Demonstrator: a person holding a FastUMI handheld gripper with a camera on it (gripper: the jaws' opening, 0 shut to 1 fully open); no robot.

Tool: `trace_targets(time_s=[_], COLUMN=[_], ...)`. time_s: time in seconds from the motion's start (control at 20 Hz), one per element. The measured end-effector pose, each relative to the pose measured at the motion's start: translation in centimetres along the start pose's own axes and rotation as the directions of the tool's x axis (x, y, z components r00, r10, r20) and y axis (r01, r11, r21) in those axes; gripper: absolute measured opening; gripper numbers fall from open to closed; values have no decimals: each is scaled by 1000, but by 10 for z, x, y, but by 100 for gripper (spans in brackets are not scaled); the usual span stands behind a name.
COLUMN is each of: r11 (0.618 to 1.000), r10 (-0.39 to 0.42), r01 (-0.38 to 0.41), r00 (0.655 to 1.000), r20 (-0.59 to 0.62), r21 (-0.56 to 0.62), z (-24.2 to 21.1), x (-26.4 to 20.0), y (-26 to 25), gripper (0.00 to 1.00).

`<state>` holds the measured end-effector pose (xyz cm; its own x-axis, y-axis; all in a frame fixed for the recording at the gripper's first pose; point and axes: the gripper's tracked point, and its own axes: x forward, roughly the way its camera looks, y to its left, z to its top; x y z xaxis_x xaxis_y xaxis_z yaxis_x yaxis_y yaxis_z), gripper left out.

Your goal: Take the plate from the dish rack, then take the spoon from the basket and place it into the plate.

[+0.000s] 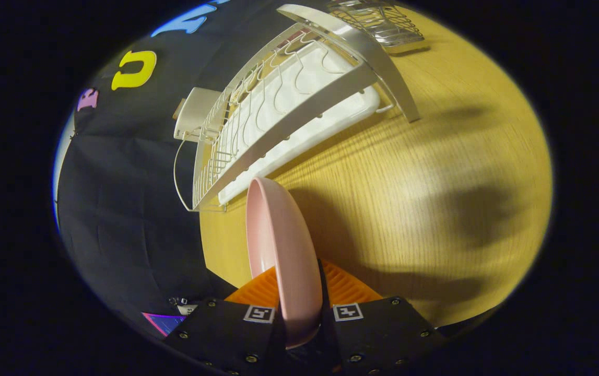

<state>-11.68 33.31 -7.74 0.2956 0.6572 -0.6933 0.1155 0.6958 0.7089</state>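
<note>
A pink plate [281, 250] stands on edge between my two orange fingers [257, 290], and my gripper [299, 292] is shut on its rim. The plate hangs above the wooden table [435, 209], clear of the white wire dish rack [283, 120], which lies beyond the fingers with no dishes in its slots. Farther off, past the rack's far end, sits a metal wire basket [383, 21]; its contents cannot be made out.
A white drip tray [309, 136] lies under the rack. A small white box [195, 112] hangs at the rack's end by the black cloth wall. Open wooden tabletop spreads to the right of the plate.
</note>
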Motion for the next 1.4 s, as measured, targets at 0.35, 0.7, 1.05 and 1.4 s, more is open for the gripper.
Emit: trace_targets(time_s=[0.35, 0.7, 1.05, 1.4], r11=[997, 982, 949, 950], r10=[-78, -165, -271, -204], r01=[78, 178, 316, 312], r00=[997, 970, 817, 663], r20=[22, 181, 508, 720], r21=[-11, -60, -2, -17], z=[7, 45, 134, 229], x=[-5, -48, -130, -177], y=[-20, -43, -72, -55], gripper=[50, 50, 50, 50])
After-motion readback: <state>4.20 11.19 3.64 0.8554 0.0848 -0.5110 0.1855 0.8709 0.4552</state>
